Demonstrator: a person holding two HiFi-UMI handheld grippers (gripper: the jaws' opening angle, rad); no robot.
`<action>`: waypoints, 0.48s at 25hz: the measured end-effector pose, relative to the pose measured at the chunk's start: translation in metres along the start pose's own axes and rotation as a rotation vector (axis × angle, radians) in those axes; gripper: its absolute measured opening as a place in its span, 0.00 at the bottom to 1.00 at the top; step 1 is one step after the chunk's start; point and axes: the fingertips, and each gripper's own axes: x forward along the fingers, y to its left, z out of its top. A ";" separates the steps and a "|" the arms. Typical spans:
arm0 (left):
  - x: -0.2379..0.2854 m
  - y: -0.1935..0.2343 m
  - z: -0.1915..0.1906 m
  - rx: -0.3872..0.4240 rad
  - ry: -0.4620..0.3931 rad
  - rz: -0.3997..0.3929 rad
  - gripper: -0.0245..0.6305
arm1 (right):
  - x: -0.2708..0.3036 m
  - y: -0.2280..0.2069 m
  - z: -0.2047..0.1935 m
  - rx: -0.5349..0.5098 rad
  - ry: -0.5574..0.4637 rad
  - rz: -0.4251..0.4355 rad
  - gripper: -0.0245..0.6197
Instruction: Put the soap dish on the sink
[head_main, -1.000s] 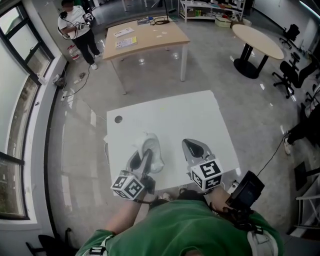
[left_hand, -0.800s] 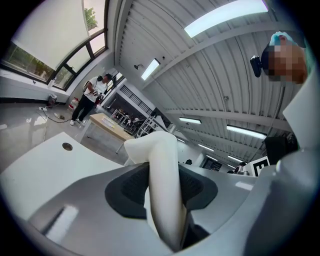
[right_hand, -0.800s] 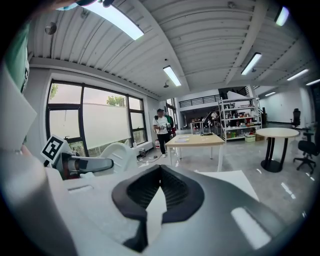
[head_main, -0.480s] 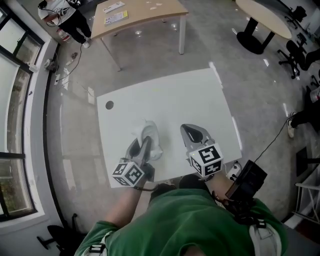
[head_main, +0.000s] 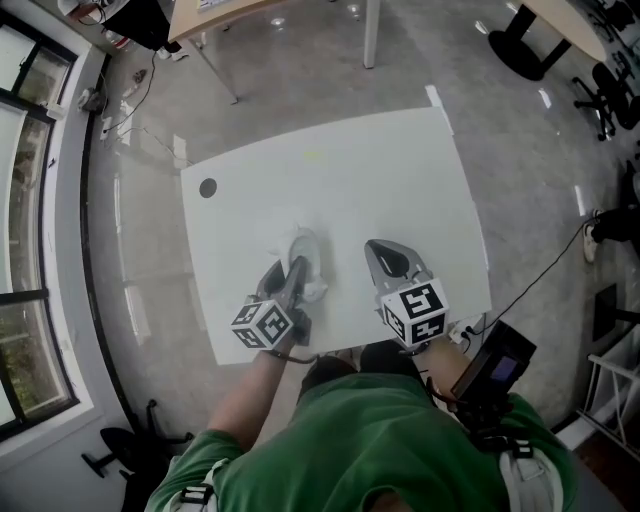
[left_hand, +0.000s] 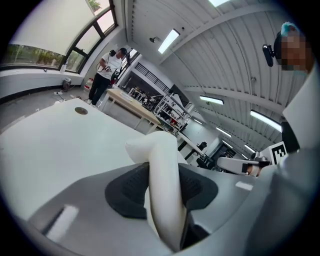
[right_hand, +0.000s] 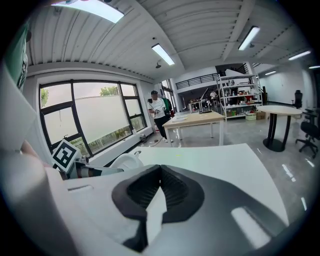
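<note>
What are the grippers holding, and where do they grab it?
The left gripper pinches the white soap dish by its edge; the right gripper holds nothing.

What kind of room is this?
Probably a big workshop or lab office: there is a bare white rectangular table, a wood-topped table with white legs, and tall metal storage shelves along the far wall.

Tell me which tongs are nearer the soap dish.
Left. The left tongs are clamped on the soap dish; the right tongs sit empty to its right, clear of it.
</note>
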 end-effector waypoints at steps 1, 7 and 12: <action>0.003 0.004 -0.005 -0.008 0.011 0.008 0.27 | 0.003 -0.002 -0.004 0.005 0.010 0.002 0.04; 0.023 0.018 -0.028 -0.049 0.068 0.015 0.27 | 0.016 -0.006 -0.025 0.037 0.055 0.020 0.04; 0.036 0.033 -0.039 -0.073 0.100 0.029 0.27 | 0.027 -0.012 -0.036 0.053 0.075 0.025 0.04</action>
